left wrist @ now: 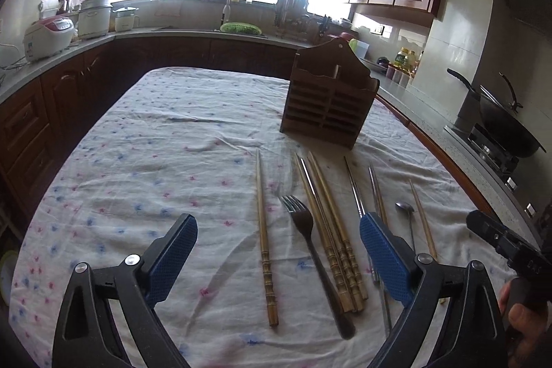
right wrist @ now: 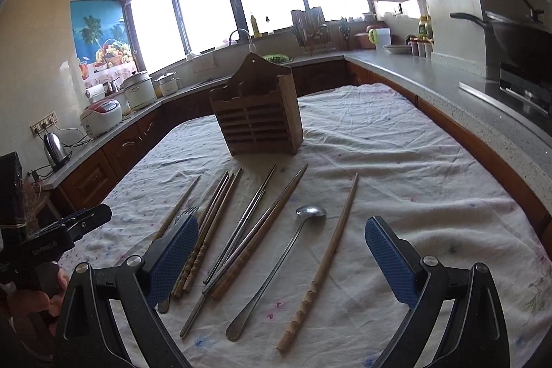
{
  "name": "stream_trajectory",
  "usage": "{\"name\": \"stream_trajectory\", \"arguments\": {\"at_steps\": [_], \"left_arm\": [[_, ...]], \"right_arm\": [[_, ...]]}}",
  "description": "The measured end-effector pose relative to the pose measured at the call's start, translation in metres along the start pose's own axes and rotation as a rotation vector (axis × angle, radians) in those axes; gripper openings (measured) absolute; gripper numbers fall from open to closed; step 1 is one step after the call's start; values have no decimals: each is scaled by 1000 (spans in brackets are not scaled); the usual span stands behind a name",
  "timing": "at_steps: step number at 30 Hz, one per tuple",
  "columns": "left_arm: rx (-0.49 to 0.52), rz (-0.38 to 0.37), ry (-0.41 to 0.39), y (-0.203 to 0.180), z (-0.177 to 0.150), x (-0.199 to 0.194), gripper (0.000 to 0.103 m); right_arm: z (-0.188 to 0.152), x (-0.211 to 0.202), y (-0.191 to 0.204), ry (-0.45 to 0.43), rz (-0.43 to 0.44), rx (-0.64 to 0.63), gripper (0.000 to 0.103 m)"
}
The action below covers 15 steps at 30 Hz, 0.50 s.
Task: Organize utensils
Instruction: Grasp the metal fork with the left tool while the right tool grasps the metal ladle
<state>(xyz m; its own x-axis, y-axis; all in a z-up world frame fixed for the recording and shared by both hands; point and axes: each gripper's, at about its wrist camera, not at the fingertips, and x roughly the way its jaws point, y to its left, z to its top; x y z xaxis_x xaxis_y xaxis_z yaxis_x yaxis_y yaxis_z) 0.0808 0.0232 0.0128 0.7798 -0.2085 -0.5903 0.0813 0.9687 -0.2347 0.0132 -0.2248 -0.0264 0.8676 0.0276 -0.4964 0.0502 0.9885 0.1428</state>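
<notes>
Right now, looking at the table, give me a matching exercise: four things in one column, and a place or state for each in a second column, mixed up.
Column one:
1. wooden holder
2. fork
3. spoon
4. left gripper

Column two:
A. lying between a lone wooden chopstick and a bundle of chopsticks
B. open, holding nothing
C. standing upright at the far end of the row of utensils
D. lying flat with its bowl pointing toward the holder

Pairs: 1-C, 2-A, 3-D, 4-B
</notes>
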Motion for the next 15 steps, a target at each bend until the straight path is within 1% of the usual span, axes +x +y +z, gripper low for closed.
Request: {"name": "stream_trajectory", "arguments": {"at_steps": [1,2,4,7,8,10,11,13,15], "left_arm": [[5,-20,25,-2,4,7,85],[9,-36,45,-3,8,14,76],[19,-69,95,-4,15,32,67],[27,-92,159,-5,23,55,56],[31,-92,177,-4,26,63,53],[29,-98,210,-3,29,77,51],[25,-104,227,-3,30,83,49],[17,-110,255,0,33,96,46],[12,-109,272,1,35,106,45]], "right_arm": [[1,6,-3,22,11,19,89],[2,11,-6,44,20,35,85],[3,22,-10,83,39,61,70],[4,37,-14,137,60,88,58],[4,41,-15,155,65,93,56],[3,50,-17,192,74,111,47],[3,56,-18,212,76,122,44],[1,65,-22,250,80,143,36],[0,74,-26,283,77,160,32]]}}
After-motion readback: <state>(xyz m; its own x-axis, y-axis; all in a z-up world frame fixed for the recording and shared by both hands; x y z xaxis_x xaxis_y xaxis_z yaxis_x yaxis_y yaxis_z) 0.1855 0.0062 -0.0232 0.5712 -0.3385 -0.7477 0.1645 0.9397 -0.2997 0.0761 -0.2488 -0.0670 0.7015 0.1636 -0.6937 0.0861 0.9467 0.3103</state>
